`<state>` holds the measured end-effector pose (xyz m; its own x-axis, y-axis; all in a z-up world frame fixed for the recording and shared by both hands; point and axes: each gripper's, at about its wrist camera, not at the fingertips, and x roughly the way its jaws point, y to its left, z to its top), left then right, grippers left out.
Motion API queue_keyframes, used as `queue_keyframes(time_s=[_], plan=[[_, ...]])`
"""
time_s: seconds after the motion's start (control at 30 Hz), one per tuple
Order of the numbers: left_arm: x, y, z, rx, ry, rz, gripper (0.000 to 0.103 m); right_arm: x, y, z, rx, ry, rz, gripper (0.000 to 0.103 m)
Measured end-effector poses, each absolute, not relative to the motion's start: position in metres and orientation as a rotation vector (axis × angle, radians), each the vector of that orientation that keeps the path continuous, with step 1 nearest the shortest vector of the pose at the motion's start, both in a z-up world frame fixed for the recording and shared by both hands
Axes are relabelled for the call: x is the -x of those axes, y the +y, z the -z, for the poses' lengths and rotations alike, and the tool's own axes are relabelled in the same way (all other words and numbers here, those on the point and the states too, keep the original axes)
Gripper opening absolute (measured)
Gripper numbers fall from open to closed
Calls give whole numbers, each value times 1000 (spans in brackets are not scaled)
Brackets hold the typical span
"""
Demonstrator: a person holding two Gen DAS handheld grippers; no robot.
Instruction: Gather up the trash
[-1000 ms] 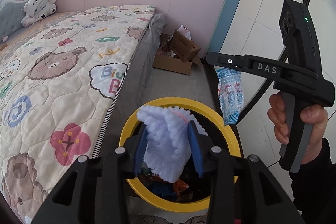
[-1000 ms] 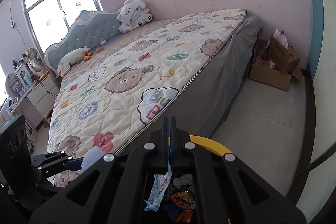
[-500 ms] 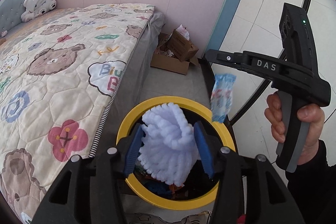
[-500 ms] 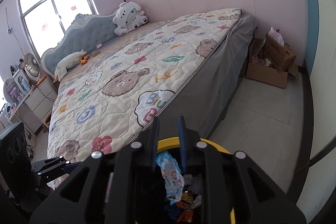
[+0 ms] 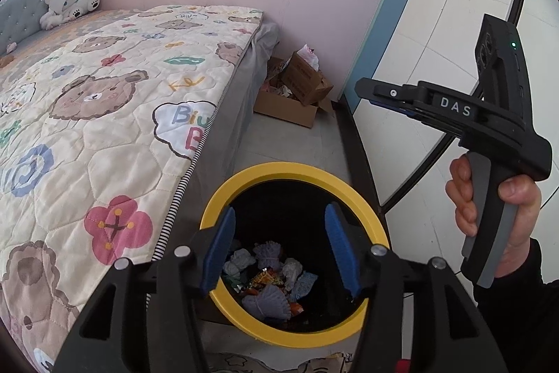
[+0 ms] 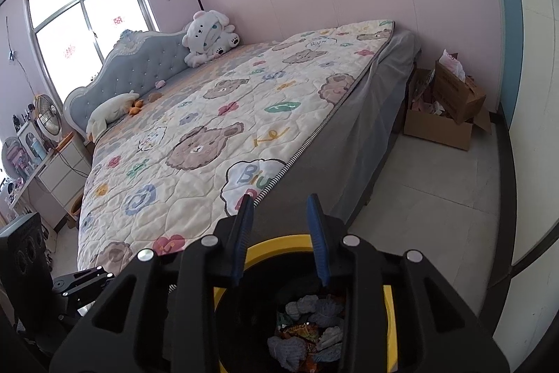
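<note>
Left wrist view: left gripper (image 5: 279, 247) fingers spreading, empty, directly above bin (image 5: 356, 184); trash (image 5: 267, 282) inside below. Right gripper (image 6: 281, 238) likewise opening, empty, over the rim.

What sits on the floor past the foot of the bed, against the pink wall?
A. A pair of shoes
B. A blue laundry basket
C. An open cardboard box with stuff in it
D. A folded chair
C: an open brown cardboard box with papers spilling from it stands on the floor between the bed and the wall corner, and the left wrist view shows it too.
</note>
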<state>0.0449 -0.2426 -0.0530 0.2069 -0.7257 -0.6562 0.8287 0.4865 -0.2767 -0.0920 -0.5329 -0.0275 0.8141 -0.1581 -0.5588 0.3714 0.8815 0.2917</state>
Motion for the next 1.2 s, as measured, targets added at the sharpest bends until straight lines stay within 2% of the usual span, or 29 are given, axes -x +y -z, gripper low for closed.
queue_keyframes(time_s=[0.3,0.63,0.77,0.93,1.07,1.2], plan=[[-55,-216,43,-128,792,1027,51,71,-518,19,-387,548,252,32],[-88,-138,35,-75,758,832,51,7,-467,18,-345,585,133,36],[-106,-101,37,-43,747,722,56,-23,-442,29,-341,618,82,38],[-124,-65,42,-68,697,569,63,-55,-409,43,-307,646,68,51],[-133,-40,43,-40,667,495,75,-72,-390,49,-285,648,88,54],[-136,-17,39,18,622,430,87,-79,-375,46,-275,628,107,75]])
